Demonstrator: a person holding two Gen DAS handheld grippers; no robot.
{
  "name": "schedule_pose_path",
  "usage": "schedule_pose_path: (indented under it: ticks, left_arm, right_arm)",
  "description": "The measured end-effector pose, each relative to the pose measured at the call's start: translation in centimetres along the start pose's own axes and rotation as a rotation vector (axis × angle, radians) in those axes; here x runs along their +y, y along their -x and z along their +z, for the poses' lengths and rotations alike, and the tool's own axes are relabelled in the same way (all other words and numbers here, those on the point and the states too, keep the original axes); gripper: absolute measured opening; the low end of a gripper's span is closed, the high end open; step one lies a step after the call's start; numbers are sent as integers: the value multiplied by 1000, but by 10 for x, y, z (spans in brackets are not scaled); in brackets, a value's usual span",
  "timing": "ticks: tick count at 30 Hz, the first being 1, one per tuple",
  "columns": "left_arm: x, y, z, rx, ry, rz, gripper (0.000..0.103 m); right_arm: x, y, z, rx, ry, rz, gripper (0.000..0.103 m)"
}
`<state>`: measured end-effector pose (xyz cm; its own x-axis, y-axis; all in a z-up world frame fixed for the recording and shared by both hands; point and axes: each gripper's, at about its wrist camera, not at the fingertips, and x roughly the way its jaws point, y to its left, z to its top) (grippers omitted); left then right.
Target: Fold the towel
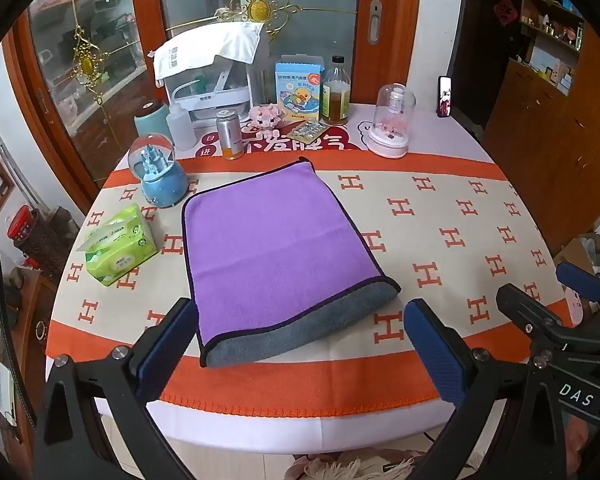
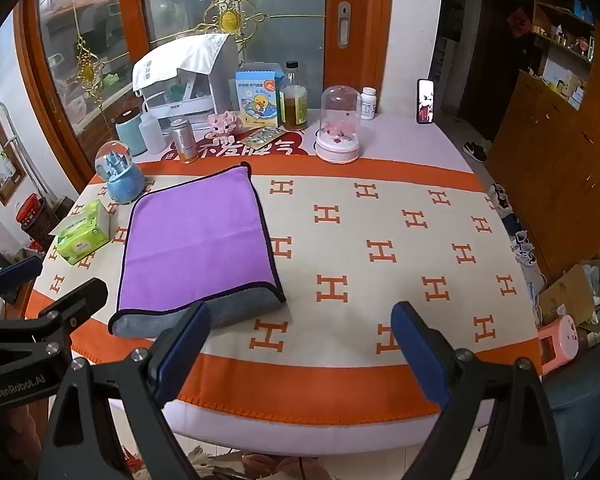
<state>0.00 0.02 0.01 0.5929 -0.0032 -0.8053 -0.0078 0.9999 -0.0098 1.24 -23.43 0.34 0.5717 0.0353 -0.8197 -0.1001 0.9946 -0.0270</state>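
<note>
A purple towel (image 1: 272, 240) with a grey underside and dark trim lies folded flat on the table; it also shows in the right wrist view (image 2: 196, 244). Its grey lower layer sticks out at the near edge. My left gripper (image 1: 300, 344) is open and empty, hovering over the towel's near edge. My right gripper (image 2: 300, 348) is open and empty, above the tablecloth to the right of the towel's near right corner. Each gripper shows at the edge of the other's view.
An orange and cream H-patterned cloth (image 1: 440, 240) covers the round table. A green tissue pack (image 1: 118, 246) and blue snow globe (image 1: 160, 176) sit left of the towel. Bottles, a box, a pink glass dome (image 1: 392, 124) and a phone stand along the back.
</note>
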Motion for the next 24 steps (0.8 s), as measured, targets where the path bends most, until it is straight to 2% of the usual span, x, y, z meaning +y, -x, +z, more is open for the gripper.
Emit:
schedule_pose_path:
  ticks: [24]
  left_arm:
    - [5, 1, -1, 2, 4, 6, 102]
  right_arm:
    - [7, 5, -1, -22, 18, 29, 92]
